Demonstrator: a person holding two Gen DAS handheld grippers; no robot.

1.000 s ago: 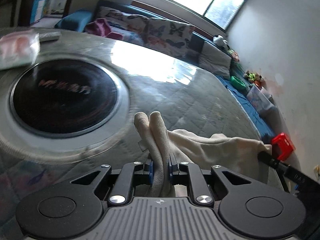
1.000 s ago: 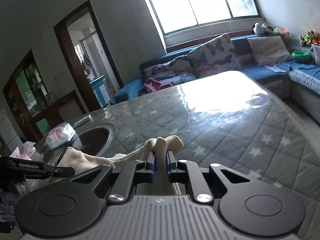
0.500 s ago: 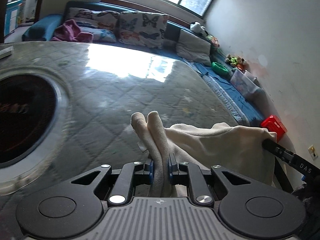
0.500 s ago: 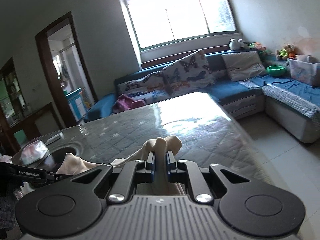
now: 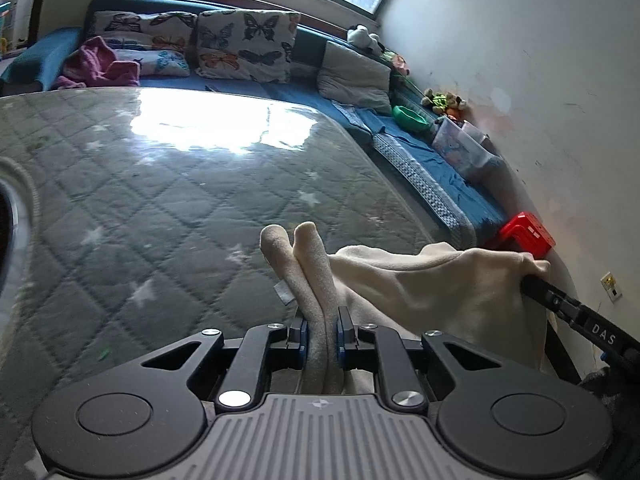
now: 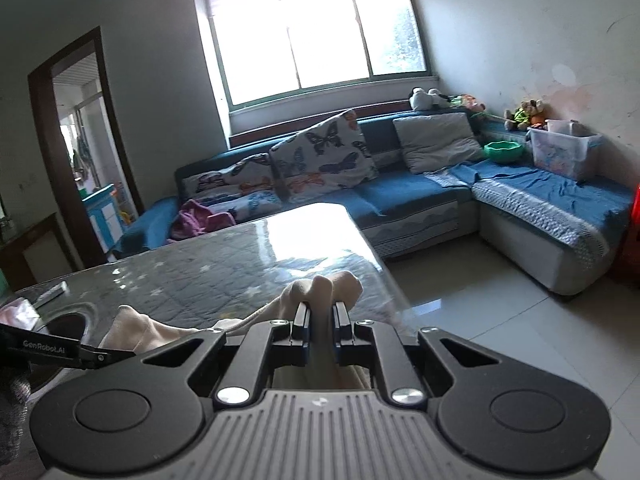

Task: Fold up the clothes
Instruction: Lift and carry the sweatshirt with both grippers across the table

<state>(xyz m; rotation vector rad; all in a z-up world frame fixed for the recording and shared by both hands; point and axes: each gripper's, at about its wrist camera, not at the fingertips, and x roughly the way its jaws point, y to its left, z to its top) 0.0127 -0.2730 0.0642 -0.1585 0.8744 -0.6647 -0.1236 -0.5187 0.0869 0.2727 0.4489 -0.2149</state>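
Left wrist view: the cream garment (image 5: pixel 432 288) is held stretched above the quilted desk (image 5: pixel 180 208), pinched at one end by the left tongs (image 5: pixel 322 328), at the other by the right tongs (image 6: pixel 322 330).

The left gripper (image 5: pixel 322 330) is clamped on a bunched edge of a cream garment (image 5: pixel 420 288), whose two folds stick up past the fingers (image 5: pixel 298 328). The cloth stretches to the right, where the tip of the right gripper (image 5: pixel 576 312) (only partly in frame) meets its far corner. Beneath lies the desk (image 5: pixel 160 200) with a grey quilted, star-patterned cover under a glossy sheet. Behind it runs a blue sofa (image 5: pixel 420 148) with butterfly cushions (image 5: pixel 244 46); a red stool (image 5: pixel 524 236) stands by the wall.
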